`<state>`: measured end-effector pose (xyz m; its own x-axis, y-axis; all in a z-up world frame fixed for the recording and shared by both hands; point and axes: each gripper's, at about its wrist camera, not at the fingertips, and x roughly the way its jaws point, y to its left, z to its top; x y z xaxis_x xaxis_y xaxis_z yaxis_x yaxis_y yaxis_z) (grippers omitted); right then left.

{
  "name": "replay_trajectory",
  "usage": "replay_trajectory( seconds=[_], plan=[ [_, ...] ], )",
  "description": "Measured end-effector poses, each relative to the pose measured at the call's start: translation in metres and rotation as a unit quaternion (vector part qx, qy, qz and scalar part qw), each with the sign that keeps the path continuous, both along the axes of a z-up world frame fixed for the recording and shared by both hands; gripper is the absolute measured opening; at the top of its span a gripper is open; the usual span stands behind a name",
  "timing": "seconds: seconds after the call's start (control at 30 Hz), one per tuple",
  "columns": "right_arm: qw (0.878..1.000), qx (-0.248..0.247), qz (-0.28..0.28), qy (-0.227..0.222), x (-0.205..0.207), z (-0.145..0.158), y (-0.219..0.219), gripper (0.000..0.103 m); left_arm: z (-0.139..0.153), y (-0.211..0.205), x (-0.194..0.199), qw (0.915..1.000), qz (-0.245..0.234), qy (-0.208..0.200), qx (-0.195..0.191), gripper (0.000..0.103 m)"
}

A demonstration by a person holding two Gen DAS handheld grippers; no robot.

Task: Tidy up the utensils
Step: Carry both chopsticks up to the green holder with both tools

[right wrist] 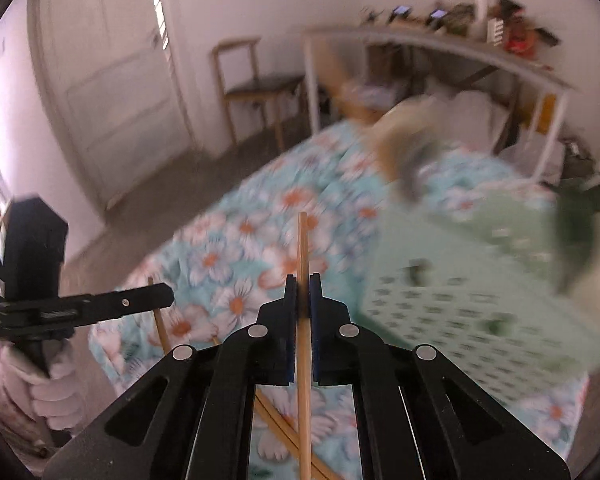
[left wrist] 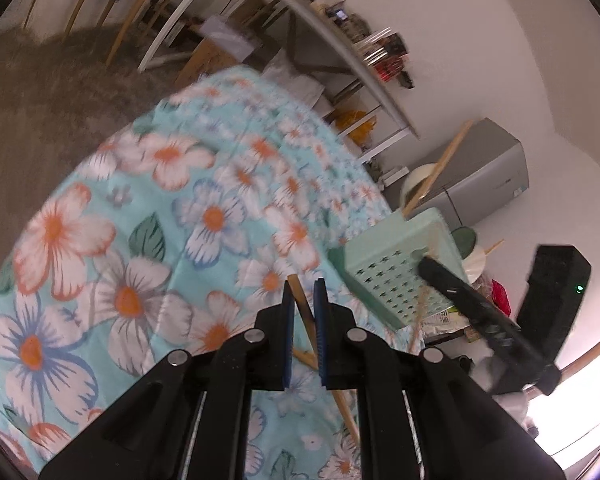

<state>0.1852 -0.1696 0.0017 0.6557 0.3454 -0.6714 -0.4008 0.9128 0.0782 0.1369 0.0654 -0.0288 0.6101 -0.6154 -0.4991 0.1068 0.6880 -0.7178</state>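
Right now both hand-held grippers each pinch a thin wooden chopstick above a table covered in a light blue cloth printed with white and orange flowers (left wrist: 148, 216).

From the left wrist camera, the left gripper (left wrist: 303, 284) has its blue-padded jaws drawn narrow around a pale wooden chopstick (left wrist: 305, 312), which runs slantwise between the pads and pokes out just past the tips. More chopsticks (left wrist: 346, 408) lie on the cloth below the gripper. To the right stands a mint green perforated plastic basket (left wrist: 384, 276), tilted in this view, with a long wooden stick (left wrist: 440, 168) rising out of its far side. A black finger of the other gripper (left wrist: 452, 284) crosses in front of the basket; whether it touches the basket cannot be told.

From the right wrist camera, the right gripper (right wrist: 303, 280) is closed tight on a second straight wooden chopstick (right wrist: 303, 264), which stands nearly upright in the picture, reaching well above the fingertips and running down past the bottom edge. Beneath it several loose chopsticks (right wrist: 276, 424) lie crossed on the floral cloth. The same green basket (right wrist: 460, 288) sits to the right, badly blurred. At the left edge the left gripper appears sideways, held by a hand in a fuzzy pale pink sleeve (right wrist: 48, 384), with a chopstick (right wrist: 162, 328) hanging below its tip.
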Motion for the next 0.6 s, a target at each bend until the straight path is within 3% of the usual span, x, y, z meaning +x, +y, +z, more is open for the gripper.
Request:
replay_trajectory(
  seconds=[0.23, 0.5, 0.6],
  plan=[
    [0.992, 0.063, -0.077, -0.072, -0.054, 0.049, -0.062, 0.004, 0.058, -0.01, -0.018, 0.9944, -0.009, -0.102, 0.022, 0.005],
    [0.98, 0.116, -0.124, -0.101, -0.095, 0.054, -0.099, 0.004, 0.136, -0.034, -0.019, 0.9769, -0.05, -0.207, 0.016, 0.004],
    [0.977, 0.135, -0.129, -0.102, -0.104, 0.055, -0.109, 0.004, 0.17, -0.044, -0.016, 0.9653, -0.055, -0.255, 0.011, 0.004]
  ],
)
